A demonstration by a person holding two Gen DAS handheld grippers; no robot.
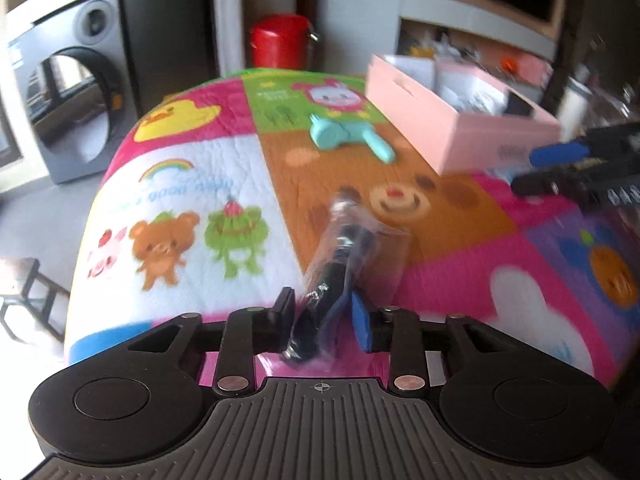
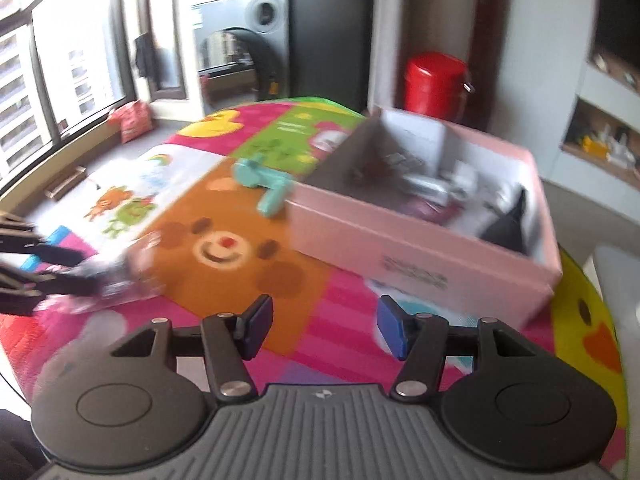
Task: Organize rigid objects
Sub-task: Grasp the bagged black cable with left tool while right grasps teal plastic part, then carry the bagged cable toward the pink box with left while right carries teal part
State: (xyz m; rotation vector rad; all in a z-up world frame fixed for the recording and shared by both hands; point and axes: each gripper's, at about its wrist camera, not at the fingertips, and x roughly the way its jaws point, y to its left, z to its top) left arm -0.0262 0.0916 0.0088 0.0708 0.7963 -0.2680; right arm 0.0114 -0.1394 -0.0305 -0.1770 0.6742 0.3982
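Centrally in the left wrist view, the left gripper (image 1: 324, 316) has a dark tool sealed in a clear plastic bag (image 1: 340, 264) lying between its jaws. The bag runs from the jaws toward 12 o'clock, over the brown bear panel of a cartoon-print mat (image 1: 192, 168). Motion blur hides whether the pads press on it, so I cannot tell if the grip is firm or slack.

At 12 o'clock from the bag lies a teal plastic toy (image 1: 348, 138), flat on the mat. At 2 o'clock stands an open pink box (image 1: 452, 132), already holding several items that are too blurred to identify. The toy lies just beside the box's left wall.

The right gripper (image 2: 324, 330) has its jaws apart with nothing between them; the pink box (image 2: 420, 240) sits at 1 o'clock from it, and the bagged tool (image 2: 116, 280) at 9 o'clock.

Beyond the mat, at 12 o'clock, stand a red canister (image 1: 280, 44) and, at 10 o'clock, a grey washing machine (image 1: 68, 80).
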